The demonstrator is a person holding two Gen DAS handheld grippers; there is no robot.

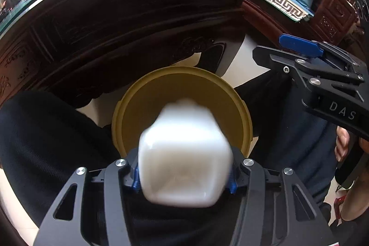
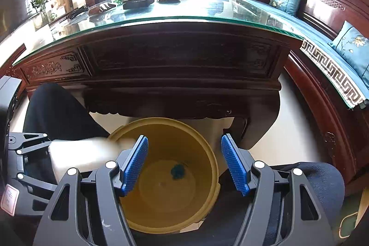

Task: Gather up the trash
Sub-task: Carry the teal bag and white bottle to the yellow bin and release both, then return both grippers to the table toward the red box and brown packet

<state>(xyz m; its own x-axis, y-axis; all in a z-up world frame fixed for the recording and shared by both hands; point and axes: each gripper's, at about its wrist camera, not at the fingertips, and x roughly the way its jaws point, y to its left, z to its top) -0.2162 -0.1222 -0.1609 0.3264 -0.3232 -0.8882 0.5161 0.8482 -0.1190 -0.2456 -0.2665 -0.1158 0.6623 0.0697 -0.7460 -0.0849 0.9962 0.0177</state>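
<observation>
Over bin (image 1: 239, 107), bottle (image 1: 184, 153) lengthwise downward

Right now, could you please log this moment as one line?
left gripper: shut on white container | right gripper: open, empty | both over yellow bin

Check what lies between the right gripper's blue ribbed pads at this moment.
Nothing is held. In the right wrist view the right gripper stands open, and its gap shows only the round mustard-yellow plastic bin below, with a small teal scrap on its bottom.
</observation>
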